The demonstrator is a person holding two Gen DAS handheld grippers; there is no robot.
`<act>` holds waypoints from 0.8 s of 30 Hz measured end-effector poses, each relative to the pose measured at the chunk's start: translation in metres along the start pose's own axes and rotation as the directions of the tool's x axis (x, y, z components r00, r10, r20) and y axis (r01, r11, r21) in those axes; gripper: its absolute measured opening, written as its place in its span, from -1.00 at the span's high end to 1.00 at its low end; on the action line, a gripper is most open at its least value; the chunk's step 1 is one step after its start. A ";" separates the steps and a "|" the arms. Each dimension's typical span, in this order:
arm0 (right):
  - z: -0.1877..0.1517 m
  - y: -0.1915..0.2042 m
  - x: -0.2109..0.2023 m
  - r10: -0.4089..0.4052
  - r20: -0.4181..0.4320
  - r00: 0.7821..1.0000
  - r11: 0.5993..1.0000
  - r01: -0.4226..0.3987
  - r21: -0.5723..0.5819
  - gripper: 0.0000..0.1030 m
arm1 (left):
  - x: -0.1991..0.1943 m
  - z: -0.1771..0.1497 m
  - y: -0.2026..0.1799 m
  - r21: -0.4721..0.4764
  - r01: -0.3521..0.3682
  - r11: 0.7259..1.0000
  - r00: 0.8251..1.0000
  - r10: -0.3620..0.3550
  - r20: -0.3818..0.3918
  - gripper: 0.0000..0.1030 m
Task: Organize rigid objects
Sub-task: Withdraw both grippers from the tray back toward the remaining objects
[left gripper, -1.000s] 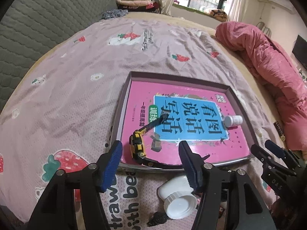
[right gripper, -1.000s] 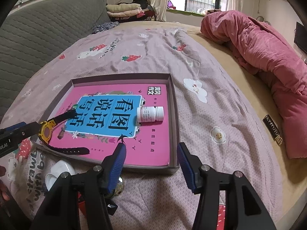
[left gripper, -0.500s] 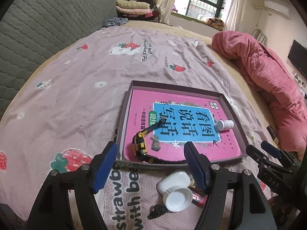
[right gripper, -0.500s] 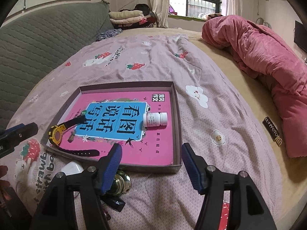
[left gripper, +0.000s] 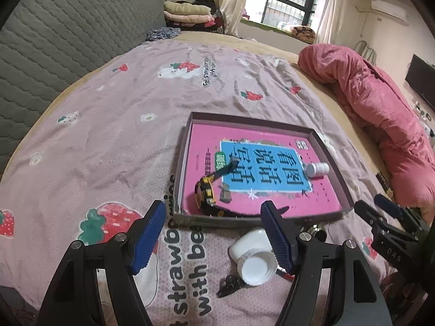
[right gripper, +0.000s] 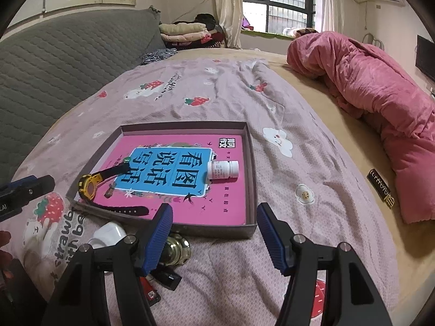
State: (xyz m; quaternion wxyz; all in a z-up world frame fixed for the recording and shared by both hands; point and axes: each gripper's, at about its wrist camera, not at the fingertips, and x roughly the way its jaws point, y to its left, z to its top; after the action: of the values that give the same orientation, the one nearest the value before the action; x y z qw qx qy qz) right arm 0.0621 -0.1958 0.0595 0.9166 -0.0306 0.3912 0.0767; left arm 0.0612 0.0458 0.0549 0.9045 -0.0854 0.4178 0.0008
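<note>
While both claws gape empty, left claw point(left gripper: 212, 233) and right claw point(right gripper: 214, 231) flank the tray point(right gripper: 251, 179) rim.

Readable print on the bed and in the tray

We read "strawb…" and "with bea…" on the bedsheet point(left gripper: 187, 271), "看图说话写话" on the pink book point(right gripper: 174, 168) in the tray point(right gripper: 251, 163), and "DAS" on the right gripper point(left gripper: 391, 252).

Both wrist cameras are sitting low over the bed point(left gripper: 114, 135), looking forward between their own jaws toward the window point(right gripper: 277, 2) at the top of the frame. The left view is seeing the tray point(left gripper: 182, 163) right of center; the right view is seeing the same tray point(right gripper: 251, 179) left of center, slightly nearer
</note>
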 end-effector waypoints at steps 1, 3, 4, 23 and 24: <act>-0.001 0.000 -0.001 0.002 0.000 1.000 1.000 -0.002 0.000 -0.24 | 0.000 -0.003 -0.001 0.008 0.003 1.000 1.000 -0.003 -0.003 -0.43; -0.003 0.002 -0.002 0.012 -0.002 1.000 1.000 -0.012 -0.001 -0.24 | 0.000 -0.006 -0.002 0.020 0.001 1.000 1.000 -0.001 -0.012 -0.43; -0.005 0.003 -0.002 0.015 -0.003 1.000 1.000 -0.015 -0.003 -0.24 | 0.000 -0.009 -0.002 0.023 0.005 1.000 1.000 -0.005 -0.016 -0.43; -0.028 0.012 -0.004 0.036 -0.044 0.998 0.999 -0.037 -0.022 -0.24 | 0.013 -0.066 -0.010 0.170 0.070 0.983 0.990 -0.048 -0.131 -0.43; -0.028 0.012 -0.004 0.036 -0.046 0.998 0.999 -0.038 -0.023 -0.24 | 0.014 -0.070 -0.011 0.174 0.078 0.982 0.988 -0.053 -0.144 -0.43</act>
State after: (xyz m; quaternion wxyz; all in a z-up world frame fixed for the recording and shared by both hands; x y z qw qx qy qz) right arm 0.0371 -0.1874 0.0434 0.9054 -0.0361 0.4116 0.0976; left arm 0.0186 0.0235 0.0013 0.8769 -0.0170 0.4748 -0.0726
